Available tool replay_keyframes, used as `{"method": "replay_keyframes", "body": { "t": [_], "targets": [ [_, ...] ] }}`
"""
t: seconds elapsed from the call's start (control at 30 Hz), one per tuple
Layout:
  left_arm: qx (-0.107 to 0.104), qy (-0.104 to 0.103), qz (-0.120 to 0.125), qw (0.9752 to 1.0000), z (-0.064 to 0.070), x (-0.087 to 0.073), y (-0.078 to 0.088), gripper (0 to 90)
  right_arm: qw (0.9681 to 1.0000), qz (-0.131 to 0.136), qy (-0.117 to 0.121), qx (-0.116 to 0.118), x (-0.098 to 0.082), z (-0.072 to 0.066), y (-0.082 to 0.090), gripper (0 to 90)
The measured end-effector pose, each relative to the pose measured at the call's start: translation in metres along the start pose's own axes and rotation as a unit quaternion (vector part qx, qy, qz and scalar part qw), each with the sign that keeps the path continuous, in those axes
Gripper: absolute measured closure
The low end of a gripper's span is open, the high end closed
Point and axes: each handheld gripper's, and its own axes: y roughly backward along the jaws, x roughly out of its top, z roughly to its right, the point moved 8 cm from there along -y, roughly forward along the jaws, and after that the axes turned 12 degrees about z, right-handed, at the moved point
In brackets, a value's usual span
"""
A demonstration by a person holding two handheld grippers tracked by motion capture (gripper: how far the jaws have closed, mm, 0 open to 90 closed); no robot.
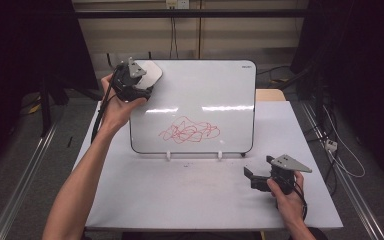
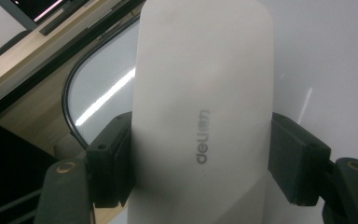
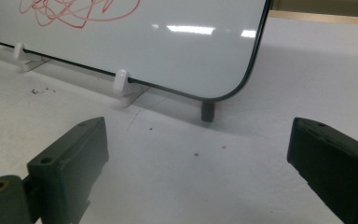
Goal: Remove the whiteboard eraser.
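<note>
While raised, left tongs clamp eraser against whiteboard.

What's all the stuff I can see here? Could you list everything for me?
Whiteboard: one, white with a dark edge, propped upright on the table.
Scribble: one, red, low on the whiteboard's face.
Eraser: one, white, at the whiteboard's top left corner, clamped in the left gripper.
Clip stands: two, white, under the whiteboard's bottom edge.
Table: one, white.
Left gripper: black, shut on the eraser.
Right gripper: black, open, near the table's right front.
</note>
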Motion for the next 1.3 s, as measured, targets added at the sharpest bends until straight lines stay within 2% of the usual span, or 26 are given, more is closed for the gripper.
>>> {"method": "replay_keyframes", "body": {
  "t": [0.07, 0.2, 0.53, 0.7, 0.77, 1.07, 1.3],
  "targets": [
    [-0.004, 0.003, 0.000, 1.0000, 0.000, 0.000, 0.001, 30.5, 1.0000, -0.001, -0.004, -0.001, 0.000, 0.000, -0.001, 5.2],
    [-0.009, 0.023, 0.005, 0.9997, -0.002, 0.000, 0.002, 30.5, 1.0000, -0.003, -0.003, 0.000, -0.001, 0.000, 0.000, 5.1],
    [-0.017, 0.046, 0.014, 0.9987, -0.002, -0.005, 0.006, 30.6, 1.0000, -0.002, 0.000, 0.001, 0.000, -0.001, -0.001, 5.1],
    [-0.022, 0.059, 0.030, 0.9975, 0.000, -0.004, 0.011, 30.7, 1.0000, -0.003, 0.000, 0.003, 0.000, -0.002, -0.001, 5.0],
    [-0.021, 0.054, 0.033, 0.9978, 0.000, -0.002, 0.014, 30.7, 1.0000, -0.004, -0.002, 0.002, 0.000, -0.002, -0.001, 5.0],
    [-0.024, 0.060, 0.055, 0.9964, 0.005, 0.003, 0.027, 30.8, 1.0000, -0.003, -0.001, 0.002, 0.000, -0.002, -0.002, 5.0],
    [-0.021, 0.062, 0.064, 0.9958, 0.013, 0.000, 0.036, 30.9, 1.0000, -0.001, 0.001, 0.004, 0.000, -0.003, -0.001, 5.0]
  ]
}}
